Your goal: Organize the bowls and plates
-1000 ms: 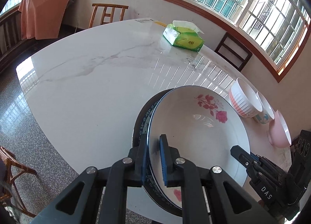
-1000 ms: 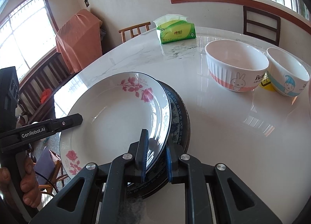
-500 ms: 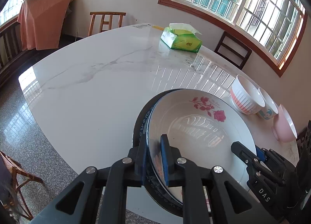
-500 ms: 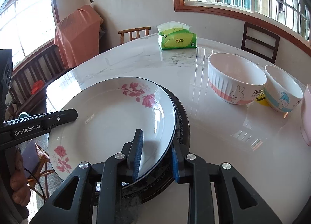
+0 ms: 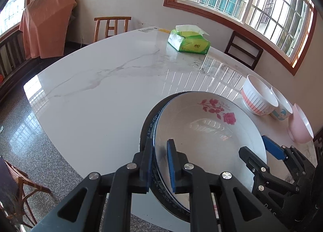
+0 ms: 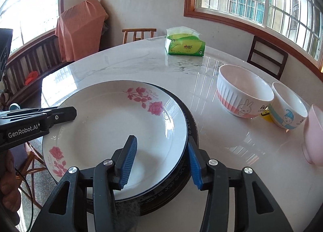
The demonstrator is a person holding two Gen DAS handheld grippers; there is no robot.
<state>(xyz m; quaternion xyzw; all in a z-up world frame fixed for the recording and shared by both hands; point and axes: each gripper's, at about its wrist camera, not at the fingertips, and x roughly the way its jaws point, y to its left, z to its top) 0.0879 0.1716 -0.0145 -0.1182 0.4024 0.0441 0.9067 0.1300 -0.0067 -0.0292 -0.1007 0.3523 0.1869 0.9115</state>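
Observation:
A white plate with red roses (image 6: 113,123) lies on a dark blue-patterned plate (image 6: 189,123) on the marble table (image 6: 222,159). My left gripper (image 5: 159,157) is shut on the near-left rim of the two stacked plates (image 5: 203,129). My right gripper (image 6: 161,161) is open, its jaws wide apart on either side of the plates' right rim. The left gripper also shows in the right wrist view (image 6: 68,112). Three bowls stand to the right: a white and pink rabbit bowl (image 6: 242,93), a white and blue bowl (image 6: 288,105) and a pink bowl (image 6: 314,135).
A green tissue box (image 6: 184,45) sits at the far side of the table. Wooden chairs (image 6: 138,34) stand around it, one dark chair (image 6: 266,56) by the window. The table's near-left edge (image 5: 66,147) drops to a speckled floor.
My right gripper has opened and let go of the plates' rim. The stack has settled flatter on the table. My left gripper stays shut on its side.

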